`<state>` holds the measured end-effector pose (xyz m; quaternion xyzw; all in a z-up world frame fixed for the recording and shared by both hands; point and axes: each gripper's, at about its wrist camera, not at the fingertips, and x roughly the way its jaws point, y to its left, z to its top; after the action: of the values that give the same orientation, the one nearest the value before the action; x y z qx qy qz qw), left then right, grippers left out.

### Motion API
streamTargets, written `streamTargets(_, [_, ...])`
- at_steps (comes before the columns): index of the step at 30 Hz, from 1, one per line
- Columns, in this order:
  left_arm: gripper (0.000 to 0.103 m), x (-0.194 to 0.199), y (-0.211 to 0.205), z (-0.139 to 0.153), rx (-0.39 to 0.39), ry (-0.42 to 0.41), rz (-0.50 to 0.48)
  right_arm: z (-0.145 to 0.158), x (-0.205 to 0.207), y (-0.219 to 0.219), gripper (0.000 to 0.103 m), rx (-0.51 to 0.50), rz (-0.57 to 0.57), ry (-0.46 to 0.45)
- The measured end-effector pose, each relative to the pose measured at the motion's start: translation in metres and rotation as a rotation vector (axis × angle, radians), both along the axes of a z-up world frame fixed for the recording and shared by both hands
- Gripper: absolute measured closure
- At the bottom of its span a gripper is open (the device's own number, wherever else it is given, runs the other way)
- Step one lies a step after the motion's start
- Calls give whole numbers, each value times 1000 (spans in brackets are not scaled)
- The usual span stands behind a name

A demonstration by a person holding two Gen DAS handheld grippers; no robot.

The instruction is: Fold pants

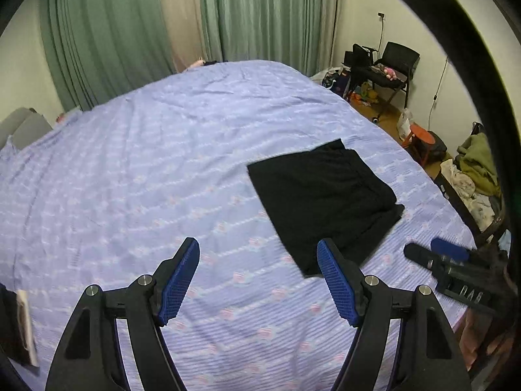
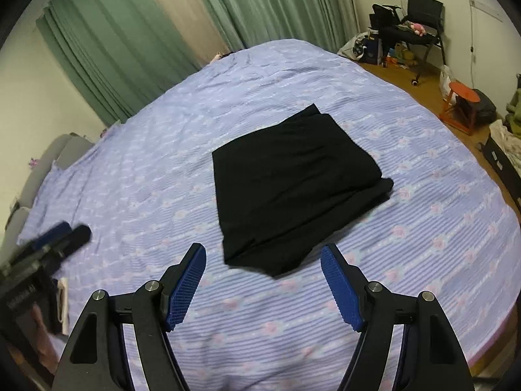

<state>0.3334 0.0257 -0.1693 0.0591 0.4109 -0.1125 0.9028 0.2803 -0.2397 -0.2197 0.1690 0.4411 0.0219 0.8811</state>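
The black fabric pants [image 2: 293, 185] lie folded into a compact, roughly rectangular bundle on the lavender bedspread with rows of pink flowers [image 2: 423, 228], toward its right side, touched by neither tool. The left gripper with blue ribbed pads [image 1: 259, 280] hangs above the bedspread near the bundle's near corner, jaws spread with nothing between them. The right gripper [image 2: 263, 285] hangs just short of the bundle's near edge, likewise spread and empty. Green pleated curtains [image 1: 107, 32] hang behind the bed.

Home bedroom indicated: large bed [image 2: 423, 202] with lilac sheet, green curtains [image 2: 107, 49] behind bed, cluttered chair [image 2: 423, 16] beyond bed's far corner.
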Motion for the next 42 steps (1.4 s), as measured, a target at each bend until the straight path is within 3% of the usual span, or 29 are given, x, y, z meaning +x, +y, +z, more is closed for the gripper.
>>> streamTargets(5, [28,16,14,1,48,-7,-19,-8,-4,23,30,60,-86,28])
streamTargets(9, [28,49,25,-11,23,19,-83,-25,6,44,30,135,-176,50])
streamTargets(16, [28,120,28,-63,82,69,-290,-71,30,88,30,180,-333,124])
streamTargets(21, [28,147,21,-97,48,132,-368,-105,38,98,30,227,-499,163])
streamTargets(26, [28,166,11,-125,54,122,-406,-124,44,100,30,226,-544,167])
streamTargets(36, [28,196,-12,-153,80,115,-493,-155,53,103,30,268,-581,174])
streamTargets(42, [28,206,-12,-177,69,161,-503,-166,51,109,29,271,-608,164])
